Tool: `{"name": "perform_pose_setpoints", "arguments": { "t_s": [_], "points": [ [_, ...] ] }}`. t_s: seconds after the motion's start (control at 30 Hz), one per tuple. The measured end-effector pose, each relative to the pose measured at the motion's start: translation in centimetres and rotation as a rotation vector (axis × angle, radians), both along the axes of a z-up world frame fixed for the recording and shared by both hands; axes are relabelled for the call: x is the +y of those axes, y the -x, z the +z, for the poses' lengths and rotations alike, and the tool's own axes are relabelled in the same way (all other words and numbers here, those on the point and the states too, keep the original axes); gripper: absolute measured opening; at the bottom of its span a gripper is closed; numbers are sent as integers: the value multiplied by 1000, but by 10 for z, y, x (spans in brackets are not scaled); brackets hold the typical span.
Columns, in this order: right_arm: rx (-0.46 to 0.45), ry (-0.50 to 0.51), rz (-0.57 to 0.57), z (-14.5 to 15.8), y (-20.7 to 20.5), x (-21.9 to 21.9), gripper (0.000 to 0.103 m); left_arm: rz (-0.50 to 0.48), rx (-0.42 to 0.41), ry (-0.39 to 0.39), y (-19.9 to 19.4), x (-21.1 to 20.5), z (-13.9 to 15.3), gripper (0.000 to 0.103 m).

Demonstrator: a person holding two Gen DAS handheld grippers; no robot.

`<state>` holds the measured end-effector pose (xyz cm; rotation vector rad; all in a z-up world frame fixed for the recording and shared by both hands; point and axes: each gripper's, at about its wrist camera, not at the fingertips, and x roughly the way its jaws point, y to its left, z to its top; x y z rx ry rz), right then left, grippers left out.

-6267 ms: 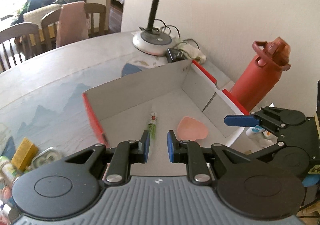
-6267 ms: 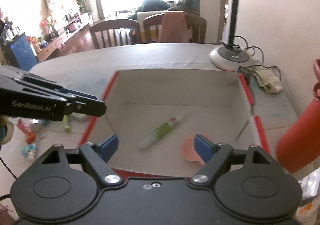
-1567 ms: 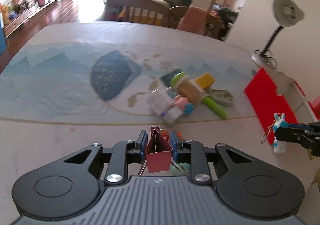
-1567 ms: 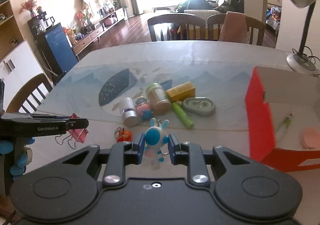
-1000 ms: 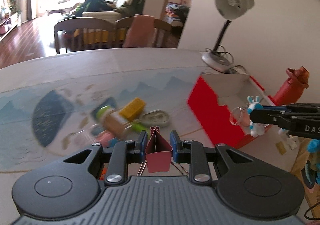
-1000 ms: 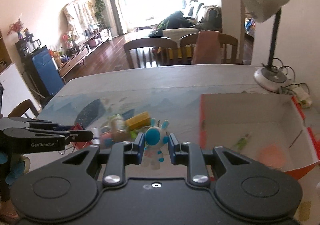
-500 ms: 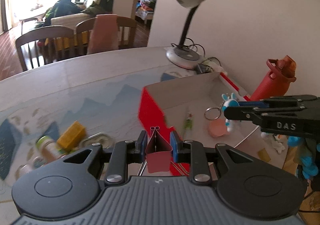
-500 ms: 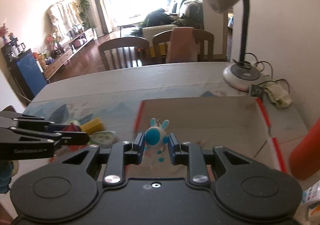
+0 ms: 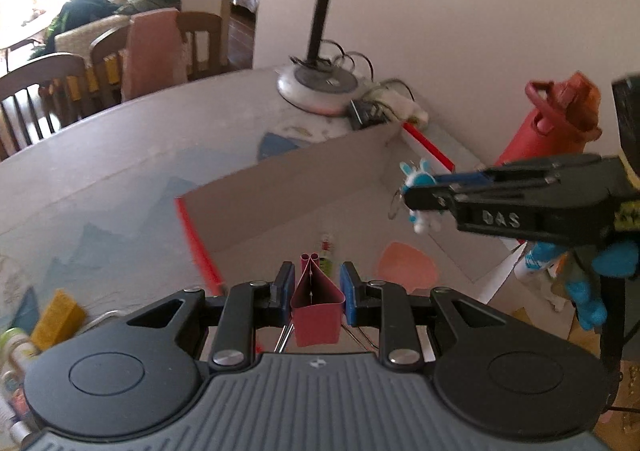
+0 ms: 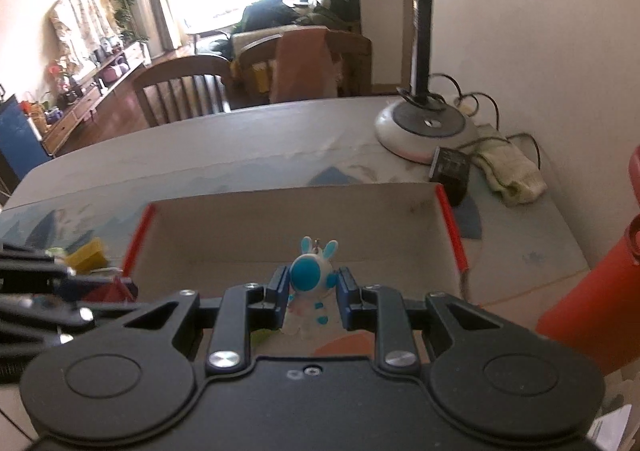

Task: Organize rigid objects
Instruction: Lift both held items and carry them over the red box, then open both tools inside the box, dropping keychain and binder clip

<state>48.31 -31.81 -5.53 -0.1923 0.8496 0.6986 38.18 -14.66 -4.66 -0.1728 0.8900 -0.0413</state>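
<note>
My left gripper is shut on a dark red binder clip and holds it above the near rim of the red-edged cardboard box. My right gripper is shut on a blue and white rabbit keychain and hovers over the box; it also shows in the left wrist view with the rabbit. A green and white pen and a pink disc lie on the box floor.
A desk lamp with cables stands behind the box. A red water bottle stands to the box's right. A yellow block and several small items lie left of the box. Chairs stand past the table.
Both grippers have swung right from the pile of small items to over the box, each still holding its object. The right gripper now hangs over the box interior.
</note>
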Motion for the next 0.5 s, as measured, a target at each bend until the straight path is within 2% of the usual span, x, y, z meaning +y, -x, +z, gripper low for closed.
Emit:
{"name": "perform_pose_setpoints", "arguments": {
  "t_s": [0.33,0.5],
  "points": [
    [85,62,-26,-41,-44,8,23,-71,130,-44,-54,-41,-50,24],
    [104,101,-2,-53,-46,14,23,-91,177,-63,-70,-50,-70,24]
  ]
}}
